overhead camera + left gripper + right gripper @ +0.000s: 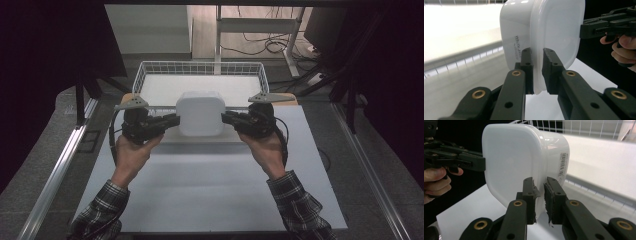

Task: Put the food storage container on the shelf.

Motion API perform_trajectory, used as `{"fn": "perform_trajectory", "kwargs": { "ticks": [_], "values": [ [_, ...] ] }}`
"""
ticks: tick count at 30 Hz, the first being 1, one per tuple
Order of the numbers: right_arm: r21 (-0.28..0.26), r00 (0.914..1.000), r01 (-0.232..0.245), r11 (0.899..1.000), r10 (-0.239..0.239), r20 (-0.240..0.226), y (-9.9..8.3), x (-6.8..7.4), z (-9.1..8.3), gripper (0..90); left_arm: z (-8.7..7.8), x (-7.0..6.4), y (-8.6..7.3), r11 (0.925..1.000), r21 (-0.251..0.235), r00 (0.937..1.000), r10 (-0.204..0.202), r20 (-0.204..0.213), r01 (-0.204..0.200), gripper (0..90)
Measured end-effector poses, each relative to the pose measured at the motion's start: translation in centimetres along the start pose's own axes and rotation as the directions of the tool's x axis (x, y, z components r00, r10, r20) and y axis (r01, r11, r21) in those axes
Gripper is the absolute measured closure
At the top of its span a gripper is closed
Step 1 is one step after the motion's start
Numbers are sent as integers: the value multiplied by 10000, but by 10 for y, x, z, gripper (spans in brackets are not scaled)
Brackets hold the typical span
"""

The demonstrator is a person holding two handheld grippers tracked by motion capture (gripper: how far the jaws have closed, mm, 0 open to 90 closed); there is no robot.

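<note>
White wire basket (pixel 150 70) sits at the far end of the worktop (pixel 210 190), its near rim just past the middle of the white surface. Basket floor white, walls an open wire grid. Beyond the basket: a metal frame leg (pixel 218 30) standing on a wooden floor (pixel 202 30), with loose black cables (pixel 265 45) lying to the right of that leg. Left of the basket, a silver rail (pixel 60 170) runs along the worktop edge over grey carpet (pixel 35 195). Right of the basket, a matching rail (pixel 372 170).
</note>
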State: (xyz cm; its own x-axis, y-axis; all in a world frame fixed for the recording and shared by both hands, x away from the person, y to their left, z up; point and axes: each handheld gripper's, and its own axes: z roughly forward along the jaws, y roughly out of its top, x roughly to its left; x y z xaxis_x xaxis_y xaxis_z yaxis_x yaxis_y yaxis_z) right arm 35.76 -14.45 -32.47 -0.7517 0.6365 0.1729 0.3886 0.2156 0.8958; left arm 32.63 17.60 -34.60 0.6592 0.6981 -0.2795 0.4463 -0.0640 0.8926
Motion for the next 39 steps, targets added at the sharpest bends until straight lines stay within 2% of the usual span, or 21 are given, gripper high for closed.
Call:
{"fn": "perform_trajectory", "kwargs": {
  "ticks": [1, 9, 15, 17, 26, 27, 30, 35, 37, 39],
  "values": [
    [-54, 10000, 41, 10000, -41, 10, 8, -1, 2, 783, -1, 3, 7, 10000, -29, 10000, 36, 13, -36, 802],
    [-147, 9999, 65, 9999, -64, 130, 32, -8, 11, 782, 2, 17, 32, 10000, -56, 10000, 22, -27, -23, 802],
    [-94, 9998, -62, 9999, 64, 210, 44, -15, 20, 777, 8, 29, 42, 9997, 12, 9997, -240, -24, 240, 801],
    [-26, 9993, -227, 9997, 228, 299, 48, -22, 27, 771, 12, 34, 44, 9994, 53, 9994, -340, 50, 340, 800],
    [-64, 9961, -637, 9979, 640, 615, 54, -34, 38, 749, 27, 48, 54, 9970, 69, 9965, -775, 324, 773, 791],
    [-35, 9957, -733, 9973, 733, 569, 54, -35, 40, 738, 29, 52, 54, 9958, 109, 9954, -911, 289, 908, 774],
    [-72, 9956, -766, 9970, 769, 537, 54, -35, 45, 698, 31, 54, 54, 9952, 80, 9951, -972, 182, 971, 729],
    [-92, 9957, -635, 9979, 640, 672, 56, -36, 51, 662, 36, 56, 57, 9955, 186, 9956, -932, -8, 932, 679],
    [-106, 9950, -674, 9977, 680, 727, 58, -37, 54, 632, 41, 56, 60, 9963, 340, 9965, -775, -322, 786, 646],
    [-90, 9939, -704, 9975, 709, 843, 59, -38, 57, 610, 45, 57, 62, 9957, 319, 9957, -858, -346, 869, 630]
  ]
}}
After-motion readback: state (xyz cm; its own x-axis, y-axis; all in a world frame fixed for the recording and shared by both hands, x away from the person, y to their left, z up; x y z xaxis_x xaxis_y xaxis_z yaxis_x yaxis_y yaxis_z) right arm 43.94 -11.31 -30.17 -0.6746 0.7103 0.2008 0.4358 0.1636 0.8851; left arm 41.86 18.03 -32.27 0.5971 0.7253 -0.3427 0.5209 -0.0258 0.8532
